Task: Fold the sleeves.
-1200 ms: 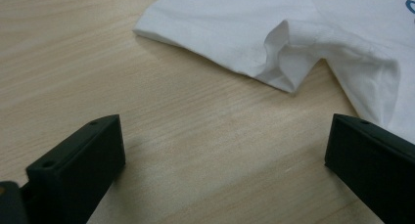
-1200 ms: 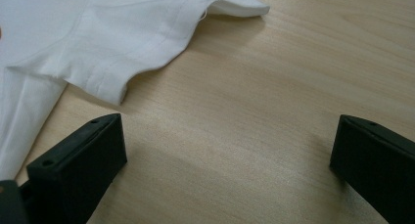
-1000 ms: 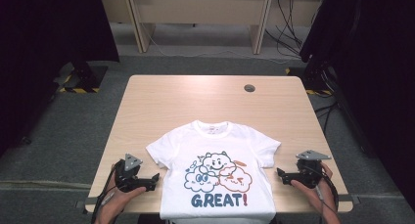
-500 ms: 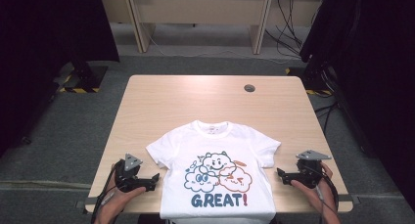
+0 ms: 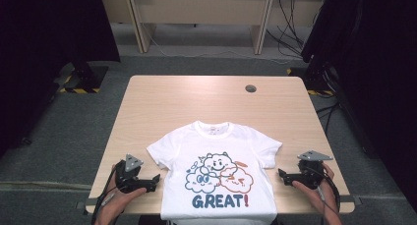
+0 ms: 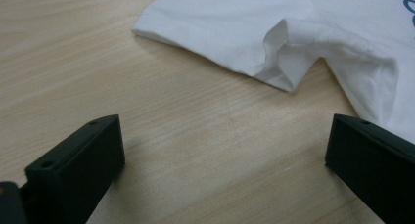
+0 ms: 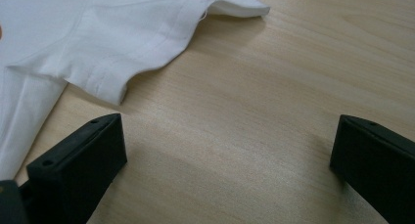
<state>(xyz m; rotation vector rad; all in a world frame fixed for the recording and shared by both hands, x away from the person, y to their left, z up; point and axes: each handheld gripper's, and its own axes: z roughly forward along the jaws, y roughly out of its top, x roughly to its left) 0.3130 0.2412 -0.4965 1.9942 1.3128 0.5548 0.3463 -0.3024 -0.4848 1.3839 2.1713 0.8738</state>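
A white T-shirt (image 5: 216, 156) with cartoon clouds and the word GREAT! lies flat, front up, at the near middle of the wooden table (image 5: 196, 102). My left gripper (image 5: 156, 180) rests on the table just left of the shirt's side, open, nothing between its jaws. In the left gripper view (image 6: 222, 150) the folded sleeve (image 6: 274, 43) lies ahead. My right gripper (image 5: 281, 175) sits right of the shirt, open and empty. The right gripper view (image 7: 227, 150) shows the other sleeve (image 7: 137, 43) ahead at the left.
A small dark round grommet (image 5: 251, 88) sits in the tabletop at the far right. Bare wood lies beyond the shirt's collar. Desks with trailing cables (image 5: 290, 18) stand behind the table on grey floor.
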